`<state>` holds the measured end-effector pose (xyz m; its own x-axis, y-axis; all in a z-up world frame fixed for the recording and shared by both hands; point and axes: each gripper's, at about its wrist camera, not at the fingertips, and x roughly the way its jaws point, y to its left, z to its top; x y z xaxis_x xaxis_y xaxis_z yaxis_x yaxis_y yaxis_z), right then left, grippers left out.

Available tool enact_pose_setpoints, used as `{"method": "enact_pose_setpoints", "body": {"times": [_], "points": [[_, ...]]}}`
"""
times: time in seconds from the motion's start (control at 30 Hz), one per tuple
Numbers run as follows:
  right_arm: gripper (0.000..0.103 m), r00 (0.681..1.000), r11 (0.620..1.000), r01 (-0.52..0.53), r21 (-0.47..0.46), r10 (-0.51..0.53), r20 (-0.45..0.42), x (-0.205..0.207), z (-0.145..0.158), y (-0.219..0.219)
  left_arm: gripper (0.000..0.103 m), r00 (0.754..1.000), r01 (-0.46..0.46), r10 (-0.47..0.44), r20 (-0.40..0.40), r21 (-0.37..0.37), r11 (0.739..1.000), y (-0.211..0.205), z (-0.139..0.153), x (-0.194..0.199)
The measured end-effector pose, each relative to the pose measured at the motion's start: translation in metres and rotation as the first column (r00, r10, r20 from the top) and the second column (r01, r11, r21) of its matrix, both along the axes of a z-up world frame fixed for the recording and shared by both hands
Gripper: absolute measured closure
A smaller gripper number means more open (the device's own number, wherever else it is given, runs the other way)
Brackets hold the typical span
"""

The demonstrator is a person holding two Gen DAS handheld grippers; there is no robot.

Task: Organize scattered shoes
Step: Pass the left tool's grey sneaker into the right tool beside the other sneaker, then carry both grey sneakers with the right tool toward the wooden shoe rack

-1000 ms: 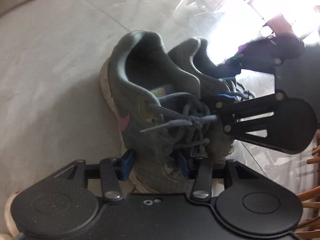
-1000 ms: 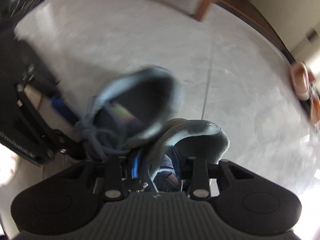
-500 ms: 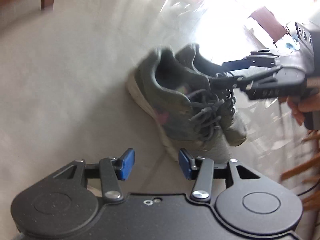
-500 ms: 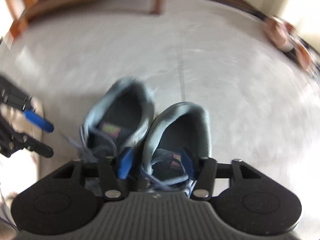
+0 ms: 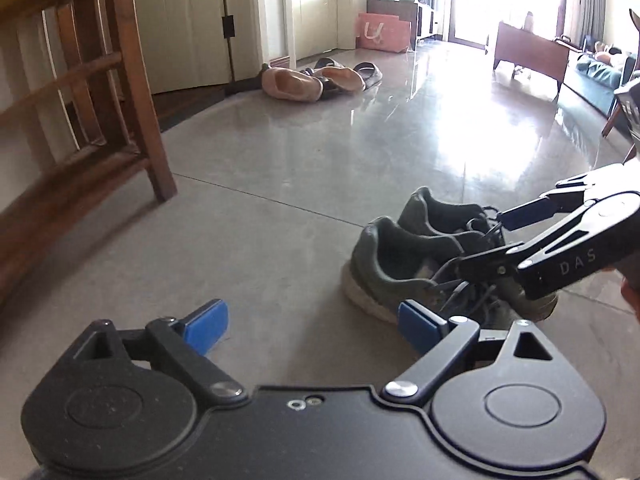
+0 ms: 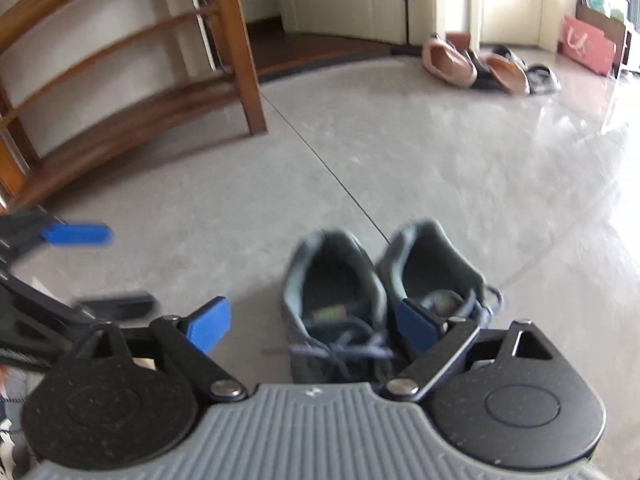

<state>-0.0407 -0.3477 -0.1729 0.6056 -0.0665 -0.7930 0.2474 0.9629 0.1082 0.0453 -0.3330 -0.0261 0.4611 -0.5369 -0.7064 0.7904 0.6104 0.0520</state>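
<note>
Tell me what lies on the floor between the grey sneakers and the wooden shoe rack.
Nothing visible: only bare floor lies between the grey sneakers and the wooden shoe rack. The heap of pink shoes and dark sandals sits off by the door.

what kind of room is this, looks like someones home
Most likely a home's entry area opening onto a living room: loose shoes by a door, a wooden shoe rack, a sofa beyond.

Grey sneakers side by side on the floor

The pair of grey sneakers (image 6: 380, 300) is seen heels-away just beyond the right hand-held gripper (image 6: 312, 324), whose jaws are opening around nothing; a wooden shelf (image 6: 132, 92) stands far left of the sneakers, pink slippers (image 6: 472, 64) well beyond.
</note>
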Motion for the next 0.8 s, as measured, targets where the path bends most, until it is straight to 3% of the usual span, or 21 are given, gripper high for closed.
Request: {"method": "enact_pose_setpoints", "body": {"times": [0.17, 0.4, 0.67, 0.8], "points": [[0.011, 0.999, 0.999, -0.048, -0.026, 0.047, -0.027, 0.020, 0.004, -0.014, 0.010, 1.000, -0.008, 0.008, -0.013, 0.007, 1.000, 0.001, -0.002, 0.001], [0.011, 0.983, 1.000, -0.020, -0.015, 0.017, -0.183, 0.072, -0.031, -0.039, 0.009, 1.000, 0.018, -0.018, -0.002, 0.012, 1.000, 0.000, 0.005, -0.011], [0.011, 0.960, 0.995, -0.092, -0.048, 0.076, -0.268, 0.096, -0.053, -0.030, 0.009, 0.998, -0.009, 0.010, -0.058, 0.016, 1.000, 0.003, -0.003, -0.006], [0.011, 0.951, 0.995, -0.091, -0.046, 0.073, -0.299, 0.103, -0.064, -0.031, 0.009, 0.999, -0.009, 0.010, -0.050, 0.014, 1.000, 0.004, -0.007, -0.006]]}}
